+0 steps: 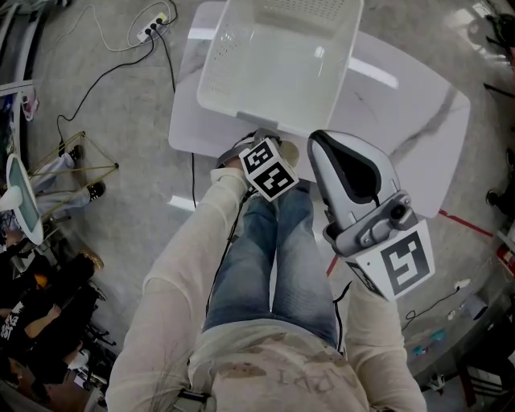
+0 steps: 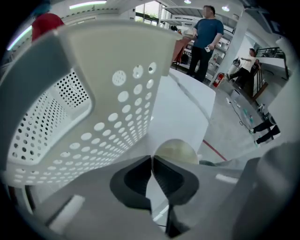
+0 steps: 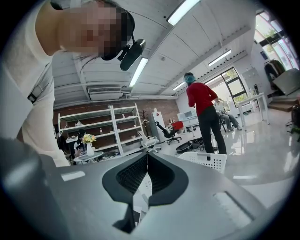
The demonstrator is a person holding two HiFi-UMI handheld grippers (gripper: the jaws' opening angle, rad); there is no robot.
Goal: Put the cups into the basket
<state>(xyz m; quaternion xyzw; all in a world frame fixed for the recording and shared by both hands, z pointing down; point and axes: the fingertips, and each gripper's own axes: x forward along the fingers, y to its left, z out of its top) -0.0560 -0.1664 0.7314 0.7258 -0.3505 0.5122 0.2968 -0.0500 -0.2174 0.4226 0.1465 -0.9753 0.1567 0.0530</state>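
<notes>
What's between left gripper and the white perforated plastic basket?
Only a bare strip of the white table separates the left gripper from the white perforated plastic basket, in head view. A rounded beige thing by the shut jaw tips is unidentifiable.

Place: open-plan lab/office workspace.
Ceiling: strip lights (image 3: 187,10), 1 o'clock in right gripper view.
Back wall: brick, with white shelving (image 3: 101,124) at 9 o'clock; office chair (image 3: 168,131) nearby.
Floor: grey concrete (image 1: 129,105); power strip (image 1: 153,30) with cables, 11 o'clock in head view.
</notes>
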